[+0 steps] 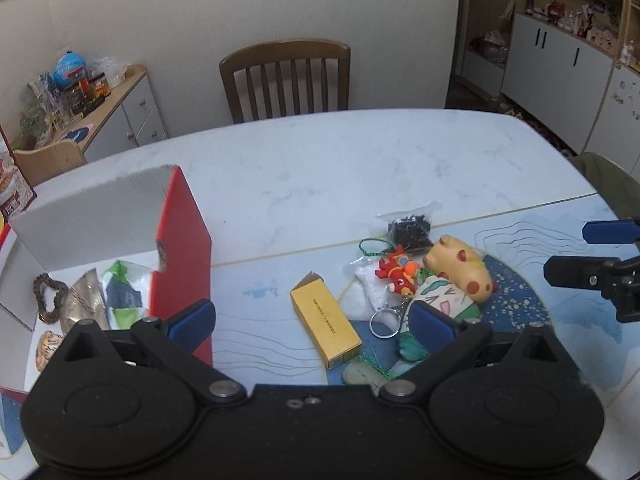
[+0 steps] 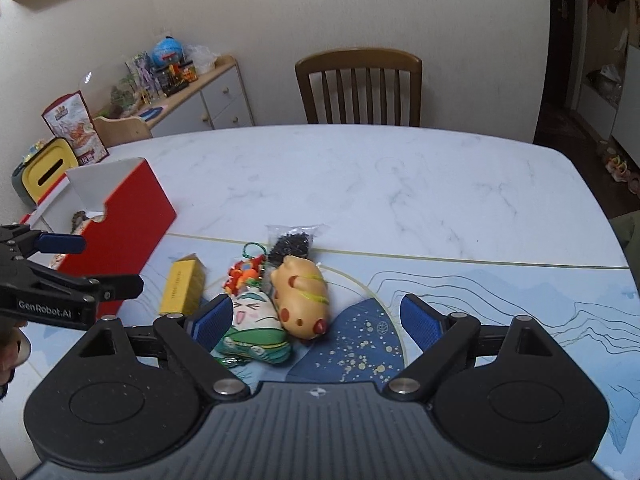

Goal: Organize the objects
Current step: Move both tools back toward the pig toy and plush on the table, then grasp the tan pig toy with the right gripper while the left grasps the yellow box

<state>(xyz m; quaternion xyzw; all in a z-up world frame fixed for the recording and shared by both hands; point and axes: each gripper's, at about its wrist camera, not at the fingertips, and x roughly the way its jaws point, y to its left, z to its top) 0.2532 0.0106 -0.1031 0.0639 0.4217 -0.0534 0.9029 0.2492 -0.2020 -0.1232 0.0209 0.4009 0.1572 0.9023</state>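
Red-sided open box (image 1: 182, 240), white inside, standing on the left part of the marble-look table (image 1: 320, 160). Contents visible from the left wrist view: a brown beaded bracelet (image 1: 48, 298), a greyish pouch (image 1: 86, 304), a green-and-white packet (image 1: 122, 294), and a tiger-patterned item (image 1: 48, 346) partly hidden behind the gripper body. By this count, several items appear already stowed.

Remaining on the table, clustered on the blue printed mat (image 1: 520, 304), right of the box and apart from it:
- yellow carton (image 1: 324, 326), lying flat, nearest the box;
- red-and-orange charm (image 1: 398, 270) on a green cord with a key ring;
- small clear bag of dark bits (image 1: 410, 228), farthest back;
- tan spotted pig toy (image 1: 460, 272), on its side;
- green-and-white plush (image 2: 256, 328), touching the pig toy.

Left gripper (image 1: 312, 322): fingers spread wide, nothing between them, the yellow carton lying in the gap ahead.
Right gripper (image 2: 316, 324): fingers spread wide, empty, near the plush and pig toy.

Judgement: task roughly half complete; five loose items left to box, the carton a likely next pick.
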